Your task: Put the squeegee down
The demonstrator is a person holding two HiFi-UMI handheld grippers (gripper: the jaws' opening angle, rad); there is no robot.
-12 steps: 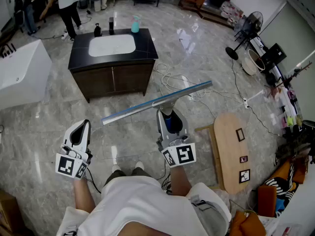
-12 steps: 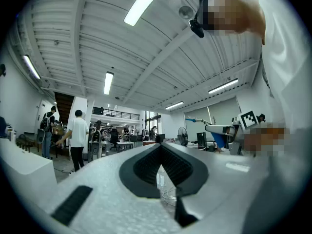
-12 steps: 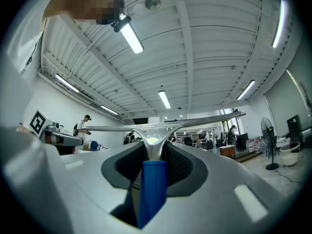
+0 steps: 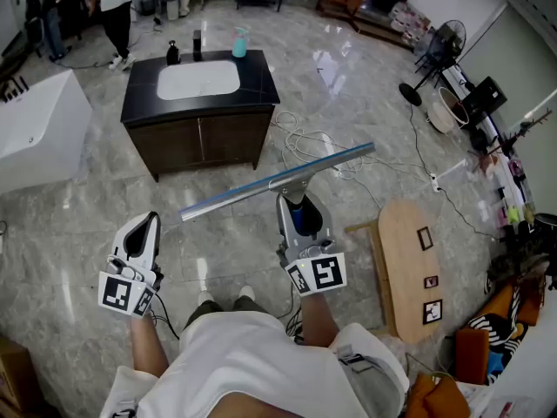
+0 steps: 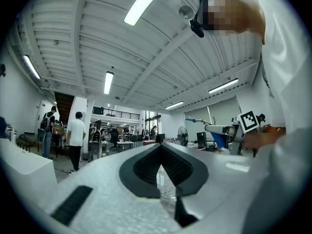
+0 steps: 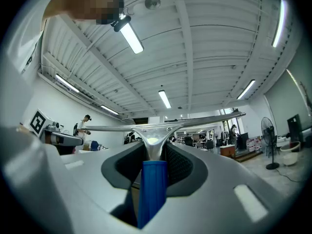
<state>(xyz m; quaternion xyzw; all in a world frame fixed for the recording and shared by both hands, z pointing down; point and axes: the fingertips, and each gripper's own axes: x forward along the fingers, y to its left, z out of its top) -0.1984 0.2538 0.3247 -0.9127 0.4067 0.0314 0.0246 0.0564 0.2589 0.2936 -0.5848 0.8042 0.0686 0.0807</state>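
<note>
A squeegee (image 4: pixel 277 181) with a long metal blade and a blue handle (image 6: pixel 152 189) is held up in the air in front of me. My right gripper (image 4: pixel 298 205) is shut on the blue handle, and the blade (image 6: pixel 165 124) runs crosswise beyond the jaws. My left gripper (image 4: pixel 144 233) hangs to the left at about the same height, its jaws closed together with nothing between them (image 5: pixel 161 165). A dark vanity cabinet (image 4: pixel 198 103) with a white basin (image 4: pixel 197 79) stands ahead on the tiled floor.
Bottles (image 4: pixel 238 43) stand at the back of the vanity top. A white tub (image 4: pixel 39 129) sits at the left. A small wooden table (image 4: pixel 411 264) is at the right, with cables (image 4: pixel 305 146) on the floor beyond. A person (image 4: pixel 116 7) stands behind the vanity. A fan (image 4: pixel 432 55) stands far right.
The grippers and squeegee have stayed where they were. The person behind the vanity has shifted a little further back.
</note>
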